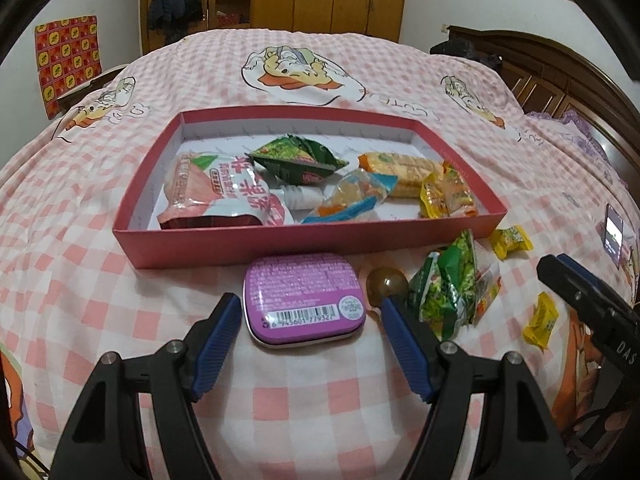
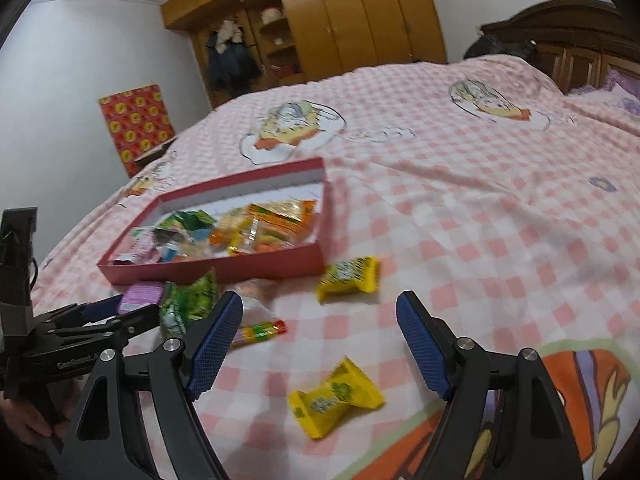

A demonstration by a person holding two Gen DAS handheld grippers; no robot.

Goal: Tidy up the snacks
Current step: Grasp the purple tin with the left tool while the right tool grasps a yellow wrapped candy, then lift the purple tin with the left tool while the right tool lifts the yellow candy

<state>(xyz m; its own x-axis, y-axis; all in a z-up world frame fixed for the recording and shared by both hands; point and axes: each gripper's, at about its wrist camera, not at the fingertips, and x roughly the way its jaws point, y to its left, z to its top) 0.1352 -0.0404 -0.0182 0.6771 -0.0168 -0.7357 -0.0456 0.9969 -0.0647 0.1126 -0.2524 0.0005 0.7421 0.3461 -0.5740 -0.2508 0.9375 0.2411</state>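
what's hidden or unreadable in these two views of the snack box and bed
- White item in the red box, left wrist view: mostly covered by the pink-and-white bag and green packet.
- Box contents, right wrist view: blurred, packets not separable.
- Small strip candy, right wrist view: partly behind the right gripper finger.
- Phone, left wrist view: screen too small to read.

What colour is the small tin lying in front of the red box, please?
Purple, with a white barcode label; the tin shows best in the left wrist view.

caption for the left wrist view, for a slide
Open left hand-held gripper straddling a purple tin before the red snack box.
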